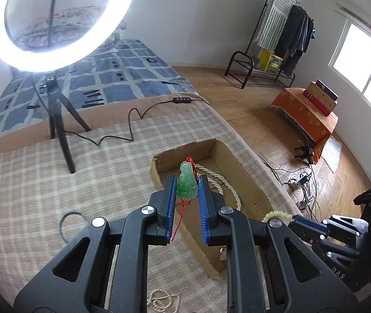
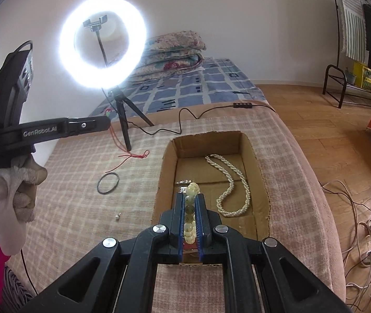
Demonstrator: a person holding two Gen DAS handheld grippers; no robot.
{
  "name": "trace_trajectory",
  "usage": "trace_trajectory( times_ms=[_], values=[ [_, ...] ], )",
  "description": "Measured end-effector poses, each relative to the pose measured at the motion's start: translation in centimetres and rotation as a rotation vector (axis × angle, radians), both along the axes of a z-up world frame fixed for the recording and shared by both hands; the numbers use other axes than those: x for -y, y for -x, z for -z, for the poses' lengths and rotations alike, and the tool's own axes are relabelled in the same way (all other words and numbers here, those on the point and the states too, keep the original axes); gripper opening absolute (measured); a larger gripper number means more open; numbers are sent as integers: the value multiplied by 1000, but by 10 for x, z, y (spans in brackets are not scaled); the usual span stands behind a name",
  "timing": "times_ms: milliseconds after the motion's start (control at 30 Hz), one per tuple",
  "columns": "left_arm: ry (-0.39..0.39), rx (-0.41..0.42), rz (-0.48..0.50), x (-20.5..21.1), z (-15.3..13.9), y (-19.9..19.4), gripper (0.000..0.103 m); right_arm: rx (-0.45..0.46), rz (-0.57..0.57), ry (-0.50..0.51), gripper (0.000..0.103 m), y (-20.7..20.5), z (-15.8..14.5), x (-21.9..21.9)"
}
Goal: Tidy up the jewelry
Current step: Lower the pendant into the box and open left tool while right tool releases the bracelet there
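Note:
My left gripper (image 1: 187, 182) is shut on a green jade pendant (image 1: 187, 182) with a red cord (image 1: 179, 219) hanging from it, held above the near left edge of an open cardboard box (image 1: 248, 172). My right gripper (image 2: 189, 197) is shut on a cream bead bracelet (image 2: 190, 208) and holds it over the near end of the box (image 2: 168, 172). A pearl necklace (image 2: 233, 182) lies inside the box. The left gripper shows at the left of the right wrist view (image 2: 101, 124), the cord (image 2: 130, 155) trailing to the cloth.
On the checked cloth lie a black ring band (image 2: 108, 183), a small stud (image 2: 118, 216) and another pearl strand (image 1: 163, 301). A ring light on a tripod (image 2: 103, 52) stands behind, its cable (image 2: 185, 120) running across. The bed edge drops to a wooden floor on the right.

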State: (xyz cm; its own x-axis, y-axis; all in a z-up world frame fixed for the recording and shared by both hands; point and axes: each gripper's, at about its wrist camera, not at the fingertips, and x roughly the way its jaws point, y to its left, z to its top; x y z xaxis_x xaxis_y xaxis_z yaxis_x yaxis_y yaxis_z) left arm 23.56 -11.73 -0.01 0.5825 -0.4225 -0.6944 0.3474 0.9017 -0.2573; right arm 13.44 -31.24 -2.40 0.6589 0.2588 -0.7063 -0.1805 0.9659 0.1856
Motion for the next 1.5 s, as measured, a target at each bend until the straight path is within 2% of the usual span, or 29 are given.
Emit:
trace_trajectory(
  times_ms=[233,867,1200,1267,1300,1333,1367,1400,1500],
  values=[
    [-7,-38,7,27,19,-22,15,-30,24,1,5,-6,13,15],
    [-127,-132,17,77,85,-65,15,-153,53,-10,5,-31,65,32],
    [-147,-143,24,82,94,-71,15,-170,44,-22,6,-32,72,33],
    [-148,-140,35,83,94,-70,16,-169,29,-21,12,-33,71,29],
    [-151,-139,37,84,94,-69,22,-166,22,-16,18,-32,70,27],
    [-154,-138,36,84,93,-69,44,-158,17,-9,33,-31,69,25],
    [-150,-129,30,83,91,-68,59,-151,15,-3,49,-30,68,24],
    [-144,-116,27,81,89,-66,60,-143,16,5,63,-29,66,22],
    [-148,-110,26,79,84,-64,60,-115,8,10,78,-25,60,18]
  ],
)
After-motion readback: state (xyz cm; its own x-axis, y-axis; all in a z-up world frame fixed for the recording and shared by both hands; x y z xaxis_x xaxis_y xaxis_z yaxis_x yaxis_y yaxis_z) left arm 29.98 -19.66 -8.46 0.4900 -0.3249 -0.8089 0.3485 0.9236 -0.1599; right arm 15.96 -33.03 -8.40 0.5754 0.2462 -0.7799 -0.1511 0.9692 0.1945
